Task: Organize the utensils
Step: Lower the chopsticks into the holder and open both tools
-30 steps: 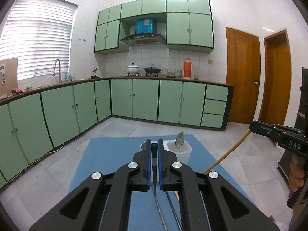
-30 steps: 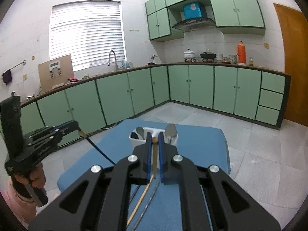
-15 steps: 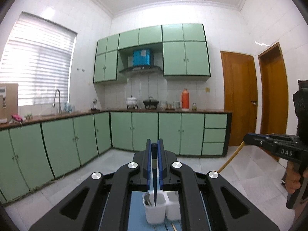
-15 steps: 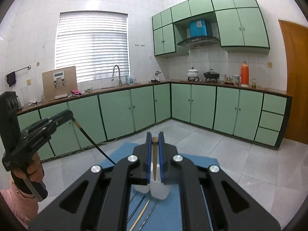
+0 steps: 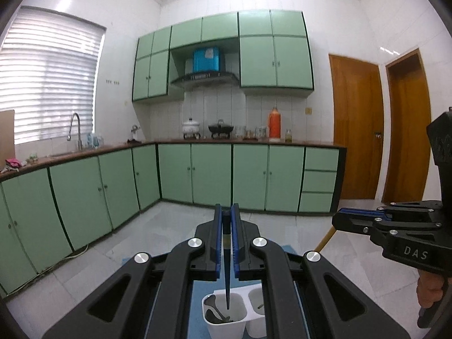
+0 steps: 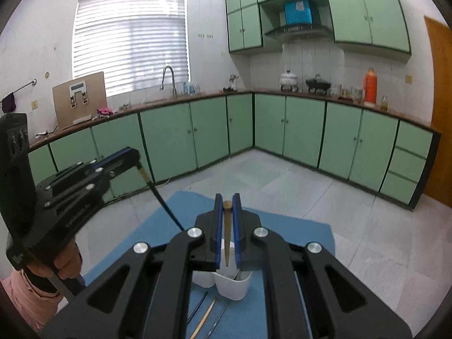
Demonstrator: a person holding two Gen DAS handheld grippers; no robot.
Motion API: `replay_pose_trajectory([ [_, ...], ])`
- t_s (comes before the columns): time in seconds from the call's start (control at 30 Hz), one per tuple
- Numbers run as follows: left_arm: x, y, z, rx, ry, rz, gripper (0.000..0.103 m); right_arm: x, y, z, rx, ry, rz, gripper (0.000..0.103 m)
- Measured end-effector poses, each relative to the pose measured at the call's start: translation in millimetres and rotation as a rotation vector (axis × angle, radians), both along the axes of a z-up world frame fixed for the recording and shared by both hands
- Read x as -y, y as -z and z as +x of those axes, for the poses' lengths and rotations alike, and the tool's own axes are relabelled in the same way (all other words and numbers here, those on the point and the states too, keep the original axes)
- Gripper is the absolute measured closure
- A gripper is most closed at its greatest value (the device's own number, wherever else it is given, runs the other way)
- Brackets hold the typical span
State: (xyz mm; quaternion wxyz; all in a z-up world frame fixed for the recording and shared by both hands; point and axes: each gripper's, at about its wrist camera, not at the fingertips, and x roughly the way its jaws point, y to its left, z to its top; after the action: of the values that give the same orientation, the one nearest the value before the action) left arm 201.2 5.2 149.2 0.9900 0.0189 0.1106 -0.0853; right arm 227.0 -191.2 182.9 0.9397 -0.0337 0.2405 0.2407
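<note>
My left gripper [image 5: 226, 214] is shut on a black chopstick [image 5: 226, 271] that hangs point down into the left cup of a white utensil holder [image 5: 223, 325], where a spoon [image 5: 213, 308] lies. My right gripper [image 6: 227, 206] is shut on a wooden chopstick [image 6: 227, 237] that points down over the holder's right cup [image 6: 233, 285]. The left gripper also shows in the right wrist view [image 6: 132, 154] and the right gripper in the left wrist view [image 5: 339, 220]. Loose chopsticks [image 6: 204, 316] lie on the blue mat [image 6: 296, 234].
The mat lies on a tiled floor [image 6: 353, 217]. Green cabinets [image 5: 212, 175] line the walls behind. Wooden doors [image 5: 356, 130] stand at the right.
Both grippers have lifted and tilted up, then come over the holder. Each chopstick now hangs point down into or over a cup.
</note>
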Motion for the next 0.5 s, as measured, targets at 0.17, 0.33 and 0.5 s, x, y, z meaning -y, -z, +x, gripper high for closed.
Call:
replay_pose_trajectory([
  [0.17,-1,24,29,-0.064,0.003,-0.001,0.097,-10,20,23,-0.058,-0.005,-0.002,0.097],
  [0.33,-2,45,46,-0.111,0.001,-0.001,0.097,-19,39,40,-0.100,-0.004,-0.008,0.097],
  [0.5,-3,63,59,-0.151,-0.004,-0.001,0.097,-26,55,53,-0.132,-0.004,-0.017,0.097],
])
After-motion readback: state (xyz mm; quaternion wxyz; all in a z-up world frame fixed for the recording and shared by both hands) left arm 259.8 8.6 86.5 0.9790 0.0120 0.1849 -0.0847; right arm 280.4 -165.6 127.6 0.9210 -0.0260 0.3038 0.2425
